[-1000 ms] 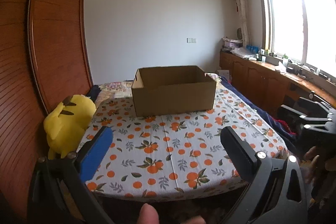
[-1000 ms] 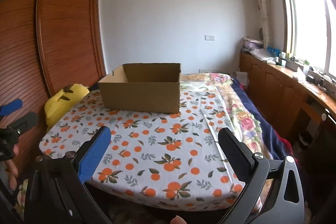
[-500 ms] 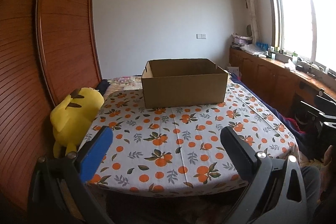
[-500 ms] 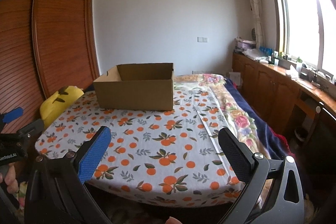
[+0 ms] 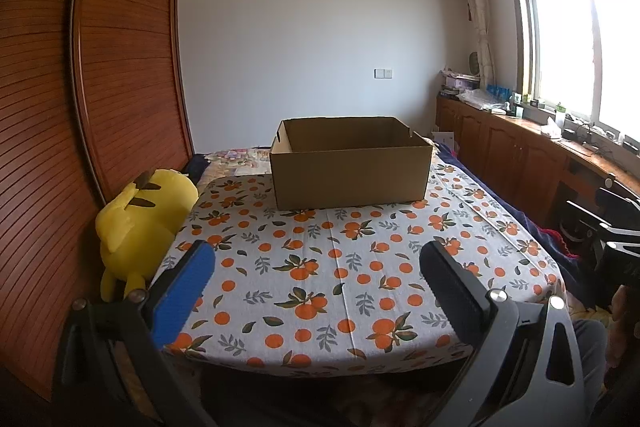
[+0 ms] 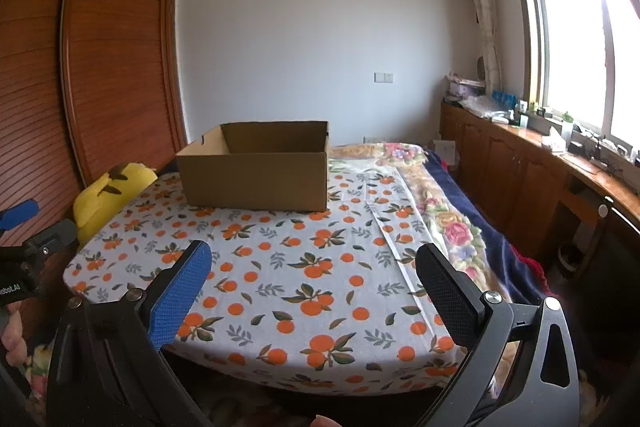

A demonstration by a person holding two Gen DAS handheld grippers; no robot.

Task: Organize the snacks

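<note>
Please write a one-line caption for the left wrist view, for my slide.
Open left claw faces an open cardboard box on an orange-print tablecloth, yellow plush toy alongside.

Home bedroom: bed point(image 5: 360, 267) w/ orange-print sheet, wood wardrobe point(image 5: 120, 67), plush toy point(image 5: 140, 219).

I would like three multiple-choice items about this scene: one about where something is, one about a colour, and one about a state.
1. Where does the cardboard box stand?
A. on the orange-print cloth, at its far end
B. on the floor
C. on the wooden cabinet

2. What colour is the plush toy at the cloth's left edge?
A. red
B. yellow
C. green

3. How are the left gripper and right gripper?
A. both shut on snacks
B. one open, one shut
C. both open, holding nothing

Answers:
1 A, the box rests on the orange-print cloth far from the cameras.
2 B, its body is bright yellow.
3 C, in each wrist view only cloth shows between the wide-apart fingers.
</note>
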